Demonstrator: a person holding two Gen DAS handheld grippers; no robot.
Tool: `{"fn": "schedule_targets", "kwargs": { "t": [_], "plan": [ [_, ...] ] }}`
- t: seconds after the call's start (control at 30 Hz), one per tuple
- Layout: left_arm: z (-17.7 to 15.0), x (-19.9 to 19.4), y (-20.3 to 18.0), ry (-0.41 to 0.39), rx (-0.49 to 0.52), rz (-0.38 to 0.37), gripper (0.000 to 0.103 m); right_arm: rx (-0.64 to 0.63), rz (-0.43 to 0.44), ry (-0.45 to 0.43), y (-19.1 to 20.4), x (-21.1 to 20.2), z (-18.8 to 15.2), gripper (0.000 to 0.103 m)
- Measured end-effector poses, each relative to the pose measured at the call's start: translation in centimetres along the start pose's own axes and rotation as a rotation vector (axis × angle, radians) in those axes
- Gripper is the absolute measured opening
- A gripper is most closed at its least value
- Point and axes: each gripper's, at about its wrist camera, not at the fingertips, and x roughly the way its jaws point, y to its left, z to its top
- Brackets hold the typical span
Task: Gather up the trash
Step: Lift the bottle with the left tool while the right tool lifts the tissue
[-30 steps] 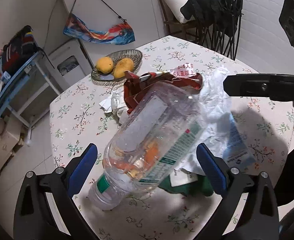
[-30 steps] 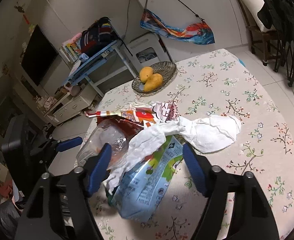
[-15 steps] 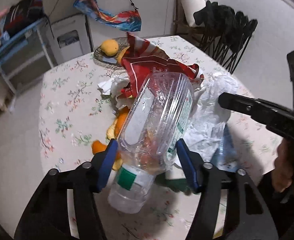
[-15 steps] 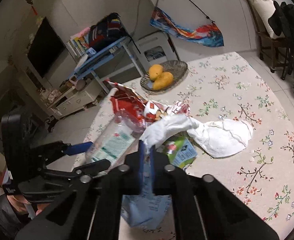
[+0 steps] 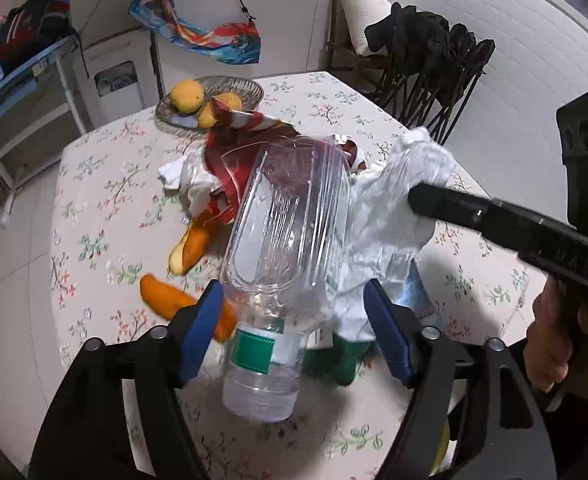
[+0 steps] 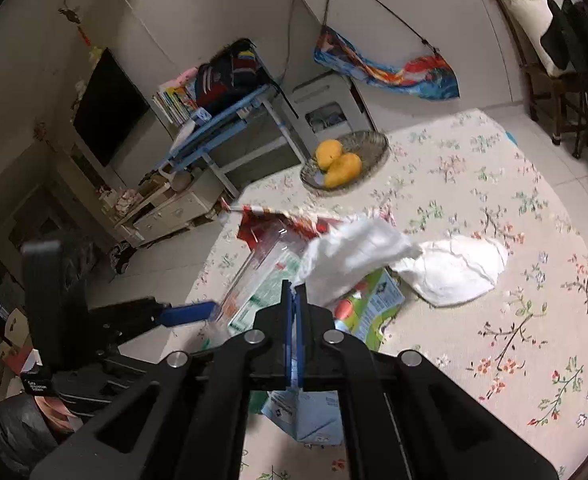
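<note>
The left gripper (image 5: 294, 312) points steeply down, its blue pads (image 5: 199, 328) spread apart; the jaws have just been opening, with a clear bottle between them, and neither pad visibly presses on it. The right gripper (image 6: 294, 300) points down at a shallower angle, its jaws fully closed, pinching a white sheet. A hand (image 5: 554, 344) grasps its handle.

Two wrist-mounted fisheye cameras look steeply down over a floral table (image 5: 93, 184). The left view sits close above a clear plastic bottle (image 5: 285, 232); the right view, from the opposite side, looks across white tissue (image 6: 354, 256). Both share the fruit dish (image 6: 370, 152) and the colourful hanging bag (image 5: 197, 36).
</note>
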Motion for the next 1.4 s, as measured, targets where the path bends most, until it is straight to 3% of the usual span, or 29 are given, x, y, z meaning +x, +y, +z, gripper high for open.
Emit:
{"fn": "schedule_targets", "kwargs": {
  "t": [0.17, 0.2, 0.23, 0.3, 0.33, 0.37, 0.43, 0.47, 0.5, 0.53, 0.57, 0.67, 0.7, 0.73, 0.8, 0.9, 1.03, 1.23, 1.3, 1.33, 1.4],
  "plan": [
    [1.1, 1.0, 0.3, -0.005, -0.044, 0.009, 0.074, 0.036, -0.019, 0.023, -1.0, 1.0, 0.1, 0.004],
    [1.3, 1.1, 0.4, -0.008, -0.052, 0.010, 0.074, 0.038, -0.022, 0.021, -1.0, 0.9, -0.1, 0.016],
    [1.4, 1.2, 0.5, -0.011, -0.057, 0.009, 0.074, 0.044, -0.026, 0.015, -1.0, 0.9, -0.1, 0.035],
    [1.8, 1.4, 0.2, -0.019, -0.057, 0.008, 0.069, 0.056, -0.015, -0.005, -1.0, 0.8, -0.1, 0.042],
    [1.8, 1.6, 0.2, -0.015, -0.051, 0.014, 0.064, 0.052, -0.009, -0.009, -0.9, 0.9, 0.0, 0.042],
    [1.9, 2.0, 0.0, 0.000, -0.038, 0.031, 0.051, 0.048, -0.011, -0.011, -0.7, 0.8, 0.1, 0.042],
    [1.8, 2.4, -0.5, 0.013, -0.013, 0.040, 0.043, 0.036, -0.025, -0.003, -0.6, 1.2, 0.0, 0.042],
    [1.8, 2.3, -0.7, 0.010, 0.001, 0.048, 0.040, 0.029, -0.039, 0.004, -0.5, 1.4, 0.0, 0.038],
    [1.8, 2.1, -0.9, 0.008, 0.011, 0.048, 0.031, 0.024, -0.050, 0.013, -0.5, 1.5, -0.1, 0.028],
    [1.7, 2.0, -1.0, 0.016, 0.008, 0.035, 0.014, 0.028, -0.053, 0.022, -0.6, 1.7, -0.1, 0.017],
    [1.6, 2.2, -0.8, 0.031, 0.003, 0.025, 0.013, 0.030, -0.058, 0.021, -0.6, 1.6, -0.1, 0.012],
    [1.1, 2.5, -1.1, 0.056, 0.034, 0.018, 0.014, 0.035, -0.052, 0.007, -0.7, 1.1, -0.2, 0.004],
    [1.0, 2.4, -1.3, 0.053, 0.047, 0.016, 0.023, 0.039, -0.052, 0.002, -0.8, 0.9, -0.2, 0.003],
    [1.1, 2.1, -1.6, 0.035, 0.058, 0.037, 0.042, 0.053, -0.047, -0.006, -1.0, 0.5, -0.2, 0.003],
    [1.4, 1.2, -1.8, -0.034, 0.066, 0.090, 0.070, 0.089, -0.034, -0.017, -1.7, 0.0, -0.2, 0.002],
    [2.1, 0.3, -2.3, -0.098, 0.118, 0.115, 0.078, 0.142, -0.015, -0.021, -2.9, -0.7, -0.3, 0.002],
    [3.7, 1.8, -2.9, -0.052, 0.228, 0.155, 0.078, 0.186, -0.007, -0.007, -4.1, -1.0, -0.7, 0.002],
    [4.9, 4.4, -4.4, 0.042, 0.377, 0.127, 0.078, 0.184, -0.026, -0.024, -5.2, -1.8, -0.4, 0.002],
    [4.8, 5.3, -4.7, 0.064, 0.396, 0.133, 0.074, 0.195, -0.020, -0.020, -5.5, -1.8, -0.3, 0.002],
    [4.7, 5.8, -4.8, 0.076, 0.393, 0.130, 0.066, 0.195, -0.014, -0.018, -5.5, -1.7, -0.3, 0.002],
    [4.6, 6.2, -4.3, 0.066, 0.361, 0.138, 0.065, 0.183, -0.003, -0.016, -5.2, -1.6, -0.2, 0.002]
  ]
}}
